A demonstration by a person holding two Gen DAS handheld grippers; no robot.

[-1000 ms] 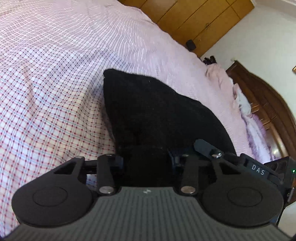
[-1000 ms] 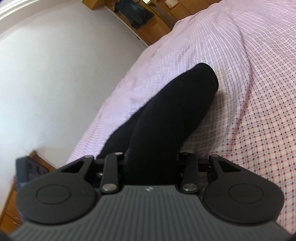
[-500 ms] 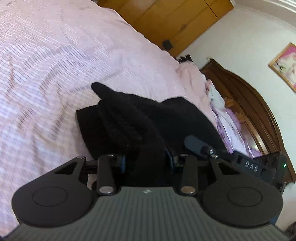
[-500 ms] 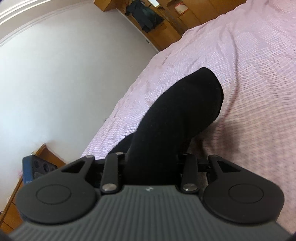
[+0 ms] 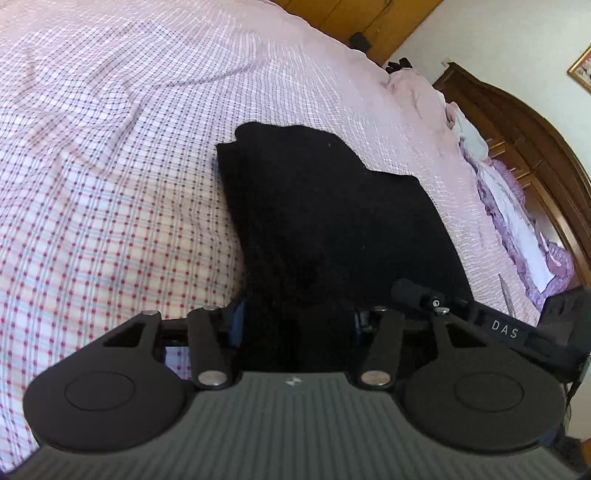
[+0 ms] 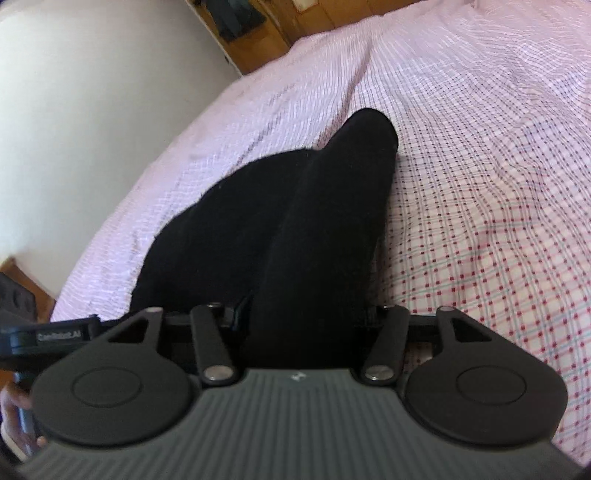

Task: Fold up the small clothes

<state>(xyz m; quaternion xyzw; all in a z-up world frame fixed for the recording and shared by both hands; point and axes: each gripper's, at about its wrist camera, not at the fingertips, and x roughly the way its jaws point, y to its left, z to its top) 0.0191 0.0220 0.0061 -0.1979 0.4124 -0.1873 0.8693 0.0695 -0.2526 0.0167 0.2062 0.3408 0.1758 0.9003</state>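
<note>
A black garment (image 5: 325, 221) is lying on the bed (image 5: 110, 166), spread over its pink checked cover, and both tongs are sitting at its near edge. In the left wrist view the left tongs (image 5: 295, 325) are reaching into the dark cloth; the cloth is filling the gap between the two fingers, whose blue inner faces are just showing at either side, and the jaws are opening. Whether the pads are pressing on the cloth is hard to tell, since black fabric is covering the tips. The garment is lying folded there, its far edge stepped and its left edge straight. In the right wrist view the right tongs (image 6: 306, 317) are likewise sitting over the same garment (image 6: 295, 221), a rounded, raised fold of it running up from between the fingers toward the middle of the bed; these jaws are opening too, with the cloth between them. A wooden headboard (image 5: 535, 140) is standing at the right of the left view, with a crumpled lilac bundle (image 5: 517, 221) just beside it on the bed. A wooden wardrobe (image 5: 369, 18) is standing beyond the bed.
</note>
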